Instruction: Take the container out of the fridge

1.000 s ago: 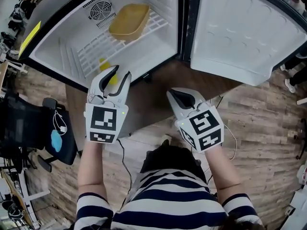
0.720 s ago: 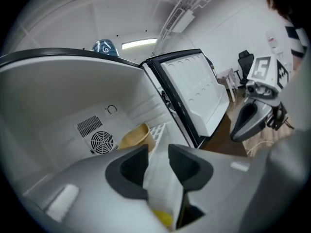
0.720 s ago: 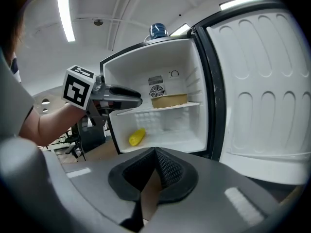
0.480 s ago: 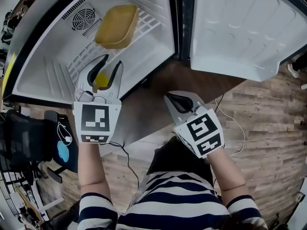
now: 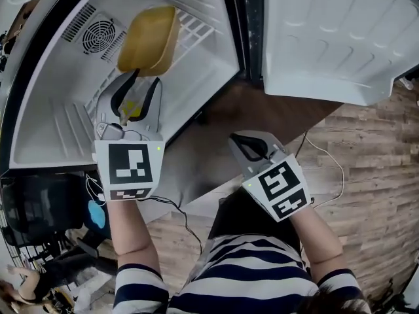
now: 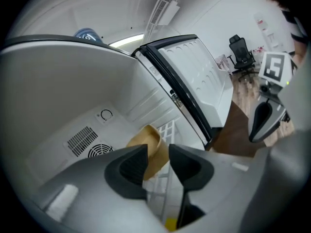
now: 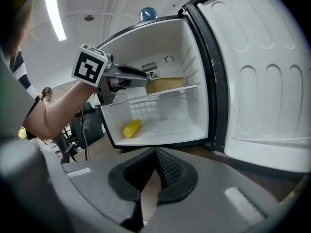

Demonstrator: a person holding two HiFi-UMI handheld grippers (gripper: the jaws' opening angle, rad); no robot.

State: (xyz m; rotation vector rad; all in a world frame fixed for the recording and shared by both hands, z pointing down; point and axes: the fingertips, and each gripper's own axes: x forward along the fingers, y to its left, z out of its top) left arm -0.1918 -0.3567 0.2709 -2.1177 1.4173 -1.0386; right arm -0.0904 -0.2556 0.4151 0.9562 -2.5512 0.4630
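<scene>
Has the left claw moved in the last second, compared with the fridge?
Yes. The left claw has moved forward into the fridge, closer to the tan container.

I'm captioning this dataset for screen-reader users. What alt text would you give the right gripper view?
An open mini fridge holds a tan container on its wire shelf and a yellow item on its floor, with the left gripper held out at the container. The right gripper, jaws shut, fills the foreground.
</scene>
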